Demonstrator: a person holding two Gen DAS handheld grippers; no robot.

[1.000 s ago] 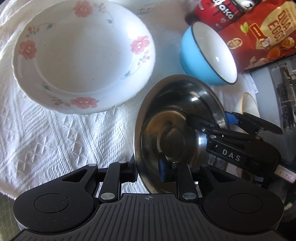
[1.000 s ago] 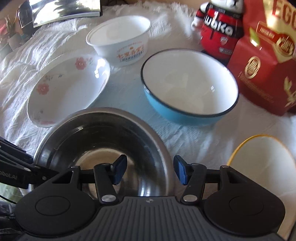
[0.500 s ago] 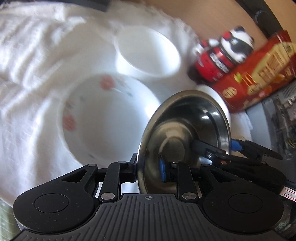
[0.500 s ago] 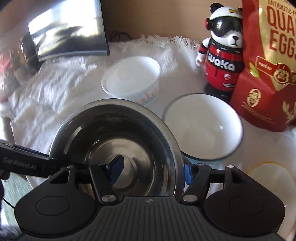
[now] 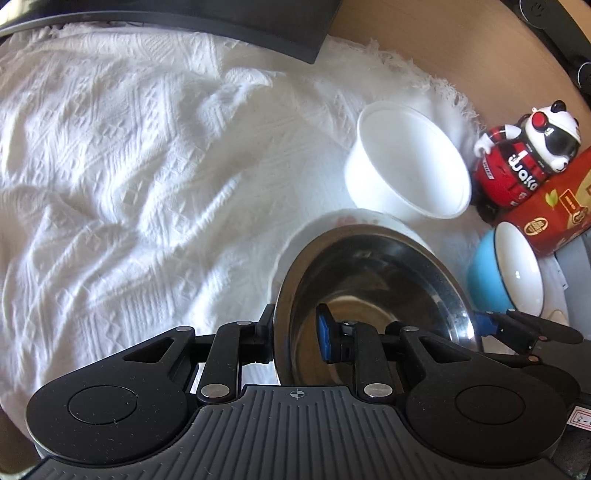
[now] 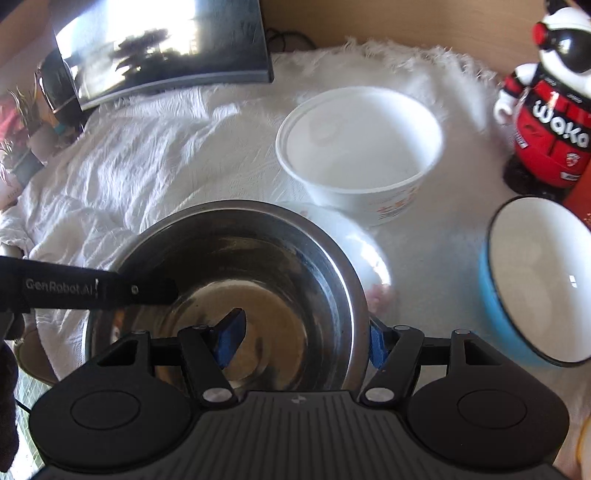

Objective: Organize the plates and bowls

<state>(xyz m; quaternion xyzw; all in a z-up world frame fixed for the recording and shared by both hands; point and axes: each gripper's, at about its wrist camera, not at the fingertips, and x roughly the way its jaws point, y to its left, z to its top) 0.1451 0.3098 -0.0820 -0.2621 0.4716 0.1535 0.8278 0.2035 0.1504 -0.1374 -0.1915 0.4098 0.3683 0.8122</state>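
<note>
Claw (image 6: 304,338) arm "GenRobot.AI"; figurine (image 6: 550,122) "Waka"

We're in somebody's home here, at a wooden desk (image 6: 388,18) draped with a rumpled white woven cloth (image 5: 129,166). A dark curved monitor (image 6: 166,48) sits at the upper left of the right wrist view, potted plants (image 6: 26,129) at the far left edge. Upper right, a toy bear figure (image 6: 550,122) in red; in the left wrist view, a red food box (image 5: 554,218) beside it.

3 bowls (image 6: 229,280), 1 plate (image 6: 365,254), 1 figurine (image 6: 550,122)
</note>
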